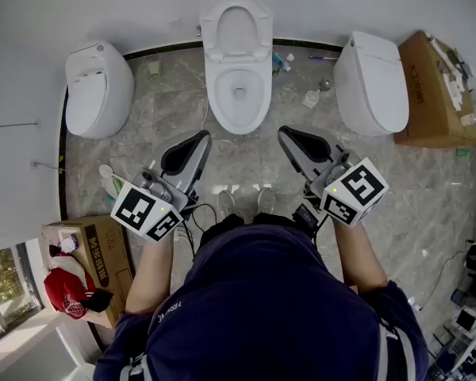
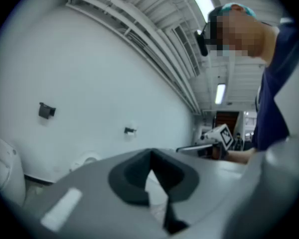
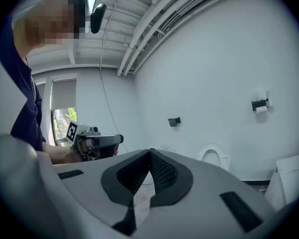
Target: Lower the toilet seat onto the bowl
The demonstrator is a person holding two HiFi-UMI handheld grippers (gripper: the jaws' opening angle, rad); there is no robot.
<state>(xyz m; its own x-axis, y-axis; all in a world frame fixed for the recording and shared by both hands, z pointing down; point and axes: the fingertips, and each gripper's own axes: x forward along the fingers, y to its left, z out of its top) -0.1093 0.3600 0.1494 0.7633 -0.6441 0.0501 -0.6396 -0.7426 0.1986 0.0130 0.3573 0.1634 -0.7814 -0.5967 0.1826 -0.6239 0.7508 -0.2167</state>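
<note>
My left gripper [image 1: 201, 137] and right gripper [image 1: 285, 132] point roughly level, fingers clenched empty; open grey marble floor [image 1: 252, 163] lies before the white toilet bowl [image 1: 239, 101], white seat [image 1: 236, 28] raised.

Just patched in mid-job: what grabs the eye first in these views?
Three white toilets line the curved wall. The middle toilet is open with its raised seat against the wall, while the left toilet and right toilet have their lids down. In the foreground the left gripper and right gripper point at the middle bowl, jaws together, empty and short of it.
</note>
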